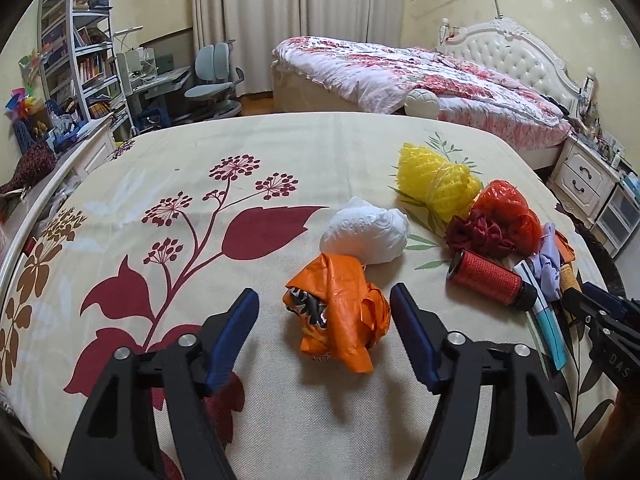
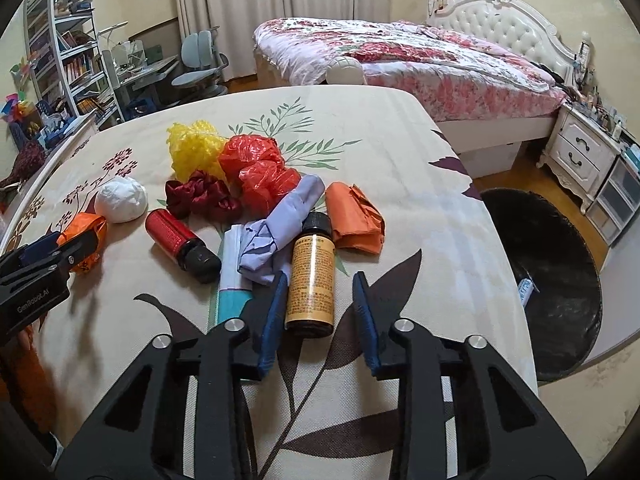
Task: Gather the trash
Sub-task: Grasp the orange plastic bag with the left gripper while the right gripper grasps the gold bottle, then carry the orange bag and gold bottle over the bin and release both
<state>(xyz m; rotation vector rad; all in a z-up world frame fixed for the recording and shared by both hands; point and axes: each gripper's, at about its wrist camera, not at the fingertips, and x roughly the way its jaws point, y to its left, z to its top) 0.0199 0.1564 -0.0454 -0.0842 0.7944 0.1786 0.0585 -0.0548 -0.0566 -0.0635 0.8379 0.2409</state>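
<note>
Your left tongs (image 1: 324,320) stand apart around the orange wrapper (image 1: 338,316) near you on the table (image 1: 280,152); right tongs (image 2: 320,312) straddle the yellow bottle (image 2: 311,280), unclamped — it may roll away.

Bedroom: floral-quilted bed (image 1: 420,76), pale curtains (image 1: 280,12), bookshelf (image 1: 76,48), desk chair (image 1: 214,76), wooden floor (image 2: 520,172).

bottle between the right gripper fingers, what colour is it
Yellow-orange bottle with a black cap; clearest in the right wrist view.
</note>
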